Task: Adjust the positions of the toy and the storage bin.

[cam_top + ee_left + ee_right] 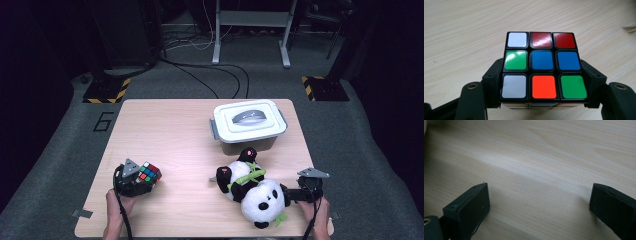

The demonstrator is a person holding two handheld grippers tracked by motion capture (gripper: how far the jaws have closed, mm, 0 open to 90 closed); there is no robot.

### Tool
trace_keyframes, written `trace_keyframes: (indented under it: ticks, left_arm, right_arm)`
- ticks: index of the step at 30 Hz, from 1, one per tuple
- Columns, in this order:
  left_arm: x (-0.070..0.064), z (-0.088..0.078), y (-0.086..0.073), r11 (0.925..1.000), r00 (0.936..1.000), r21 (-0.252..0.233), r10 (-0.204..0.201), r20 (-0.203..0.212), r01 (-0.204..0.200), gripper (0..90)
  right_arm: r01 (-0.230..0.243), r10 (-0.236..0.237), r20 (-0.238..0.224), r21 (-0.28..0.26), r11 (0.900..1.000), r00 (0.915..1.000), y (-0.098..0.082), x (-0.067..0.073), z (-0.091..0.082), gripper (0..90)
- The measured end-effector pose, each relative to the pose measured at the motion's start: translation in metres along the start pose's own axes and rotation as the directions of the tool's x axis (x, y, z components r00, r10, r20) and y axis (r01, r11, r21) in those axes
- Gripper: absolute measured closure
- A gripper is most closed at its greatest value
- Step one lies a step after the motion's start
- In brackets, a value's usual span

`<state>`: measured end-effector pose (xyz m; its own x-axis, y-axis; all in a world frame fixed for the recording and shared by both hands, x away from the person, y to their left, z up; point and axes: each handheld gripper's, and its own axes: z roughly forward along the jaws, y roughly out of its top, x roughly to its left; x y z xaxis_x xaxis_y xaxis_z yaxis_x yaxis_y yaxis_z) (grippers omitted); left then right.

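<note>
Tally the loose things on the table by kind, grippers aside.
Rubik's cube: 1
Panda plush toy: 1
Lidded white storage box: 1
Total: 3

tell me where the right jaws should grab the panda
Grip the panda across its narrower middle, near the green strap, not its wide round head. It lies on its side, head toward the right gripper, whose jaws stand open over bare table, so coming from above probably suits best.
</note>
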<state>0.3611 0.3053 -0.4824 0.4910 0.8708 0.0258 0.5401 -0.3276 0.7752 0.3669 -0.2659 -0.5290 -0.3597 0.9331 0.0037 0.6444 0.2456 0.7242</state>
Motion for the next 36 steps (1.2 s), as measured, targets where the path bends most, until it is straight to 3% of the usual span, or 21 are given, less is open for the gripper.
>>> trace_keyframes:
  ticks: [5,17,24,31,36]
  left_arm:
    - [0.007,-0.002,0.003,0.9999,0.9997,0.000,0.010,-0.020,-0.010,33.9]
    - [0.029,-0.004,0.007,0.9996,0.9981,-0.009,-0.027,-0.056,0.026,33.9]
    - [0.049,-0.004,0.010,0.9986,0.9950,-0.013,-0.052,-0.085,0.051,33.9]
    - [0.064,0.001,0.014,0.9961,0.9908,-0.031,-0.085,-0.105,0.082,33.9]
    - [0.073,0.007,0.017,0.9957,0.9896,-0.015,-0.092,-0.110,0.091,33.9]
  right_arm:
    - [-0.001,0.001,0.001,0.000,1.000,1.0000,0.000,0.000,0.000,2.4]
    - [-0.001,0.001,0.001,0.000,1.000,1.0000,0.000,0.000,0.000,2.4]
    - [-0.002,0.002,0.002,-0.001,1.000,1.0000,0.000,0.000,0.000,2.4]
    - [-0.002,0.002,0.001,-0.001,1.000,1.0000,0.000,0.000,0.000,2.4]
    - [-0.002,0.002,0.001,-0.001,1.000,1.0000,0.000,0.000,0.000,2.4]
